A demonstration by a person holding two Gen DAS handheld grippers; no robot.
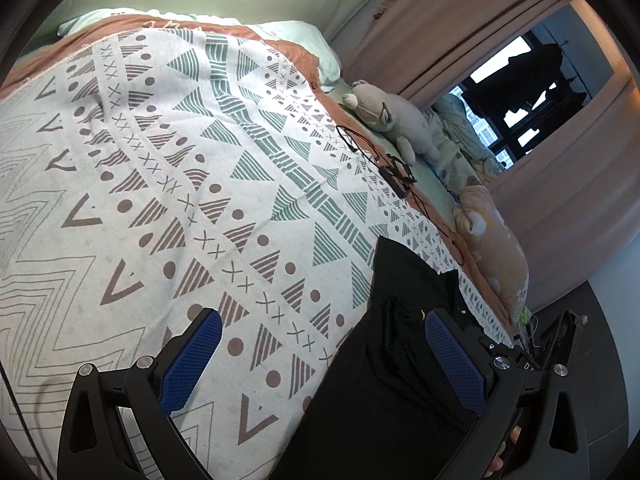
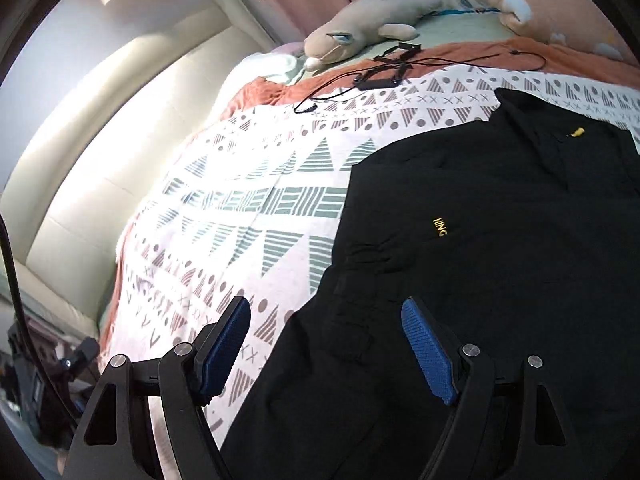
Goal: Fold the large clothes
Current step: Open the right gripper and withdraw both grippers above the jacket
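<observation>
A: Scene layout?
B: Bed (image 1: 60, 60) was covered by a patterned blanket (image 1: 160, 168). Black garment (image 2: 500, 240) lay flat on the blanket, near the bed's edge, yellow lettering (image 2: 440, 227) facing up.
A: Anything else on it?
B: Plush toy (image 1: 390, 114) beside the curtain (image 1: 460, 20), black cable (image 2: 400, 68) just in front of it.
A: Fingers?
B: Left gripper (image 1: 324, 346) was spread wide, nothing grasped, one finger over the garment. Right gripper (image 2: 326, 332) was also released, above the garment's edge.
</observation>
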